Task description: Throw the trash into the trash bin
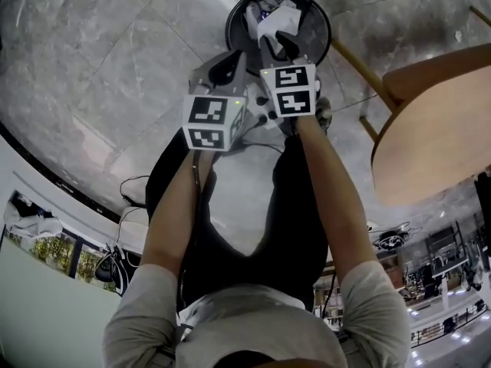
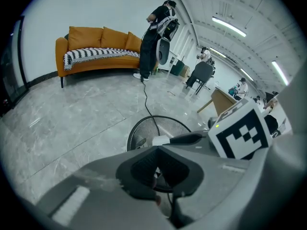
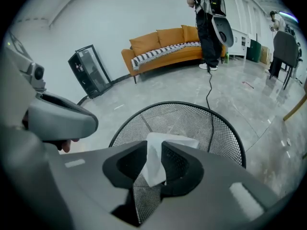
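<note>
The grey stone floor (image 1: 107,75) carries everything here. The black mesh trash bin (image 1: 322,14) stands on it just ahead of the person's feet, beside a wooden table (image 1: 437,121) that plays no part in the task. Some pale rubbish already lies inside the bin.

Both arms reach down toward the bin. The right gripper (image 1: 276,43) is the nearer one, its tip over the bin's open mouth. The left gripper (image 1: 234,58) sits beside it, at the near left of the rim, and its own view shows the bin lying ahead of it, not beneath it. Its fingers (image 2: 139,169) are closed together, with nothing I can make out between them.

A piece of white paper (image 3: 156,162) stands between the fingers (image 3: 133,163) of the right gripper. It hangs with its long axis pointing down, and the mesh wall and rim ring it on every side in the right gripper view. These fingers stand apart, and the paper seems loose between them, not pinched (though the gap is barely wider than the sheet).

The drop is straight down from the fingers, well inside the rim. I judge the release is under way and the paper only has to fall clear.
</note>
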A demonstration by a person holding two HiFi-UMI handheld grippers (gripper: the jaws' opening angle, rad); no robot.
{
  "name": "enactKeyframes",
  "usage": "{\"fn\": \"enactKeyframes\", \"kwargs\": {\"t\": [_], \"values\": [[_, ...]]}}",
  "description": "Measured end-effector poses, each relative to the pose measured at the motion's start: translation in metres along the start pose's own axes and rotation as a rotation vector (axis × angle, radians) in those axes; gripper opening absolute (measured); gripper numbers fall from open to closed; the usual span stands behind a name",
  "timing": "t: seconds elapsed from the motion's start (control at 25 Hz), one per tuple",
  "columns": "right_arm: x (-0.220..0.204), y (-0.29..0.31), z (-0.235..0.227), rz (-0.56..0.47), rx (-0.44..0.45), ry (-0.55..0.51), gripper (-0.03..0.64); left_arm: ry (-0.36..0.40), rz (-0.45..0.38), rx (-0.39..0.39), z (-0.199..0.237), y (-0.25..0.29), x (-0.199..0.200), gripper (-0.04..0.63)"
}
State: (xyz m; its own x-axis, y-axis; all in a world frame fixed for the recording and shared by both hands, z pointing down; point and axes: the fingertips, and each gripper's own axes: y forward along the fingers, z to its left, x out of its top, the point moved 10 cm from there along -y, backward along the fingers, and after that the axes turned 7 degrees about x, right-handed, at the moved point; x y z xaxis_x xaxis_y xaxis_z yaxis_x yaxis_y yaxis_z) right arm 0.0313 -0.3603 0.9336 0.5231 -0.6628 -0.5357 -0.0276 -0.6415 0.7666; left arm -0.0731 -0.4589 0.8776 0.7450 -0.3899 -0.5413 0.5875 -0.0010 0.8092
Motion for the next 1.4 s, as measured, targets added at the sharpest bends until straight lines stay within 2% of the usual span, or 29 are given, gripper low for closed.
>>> {"fn": "enactKeyframes", "kwargs": {"t": [0.32,0.44,0.48,1.0,1.4], "values": [[0.026,-0.047,0.028,-0.041,0.001,-0.017,0.085,0.013,0.003,-0.001,-0.008,-0.036,0.027,0.015],[0.044,-0.075,0.038,-0.071,-0.005,-0.010,0.013,0.029,-0.020,-0.010,-0.016,-0.055,0.050,0.015],[0.050,-0.086,0.041,-0.084,-0.010,-0.006,0.008,0.030,-0.026,-0.015,-0.020,-0.062,0.057,0.015],[0.116,-0.243,0.100,-0.250,-0.037,0.025,0.008,0.013,-0.111,-0.043,-0.072,-0.184,0.121,0.015],[0.179,-0.375,0.161,-0.339,-0.030,-0.078,0.008,0.026,-0.246,-0.036,-0.103,-0.305,0.181,0.015]]}}
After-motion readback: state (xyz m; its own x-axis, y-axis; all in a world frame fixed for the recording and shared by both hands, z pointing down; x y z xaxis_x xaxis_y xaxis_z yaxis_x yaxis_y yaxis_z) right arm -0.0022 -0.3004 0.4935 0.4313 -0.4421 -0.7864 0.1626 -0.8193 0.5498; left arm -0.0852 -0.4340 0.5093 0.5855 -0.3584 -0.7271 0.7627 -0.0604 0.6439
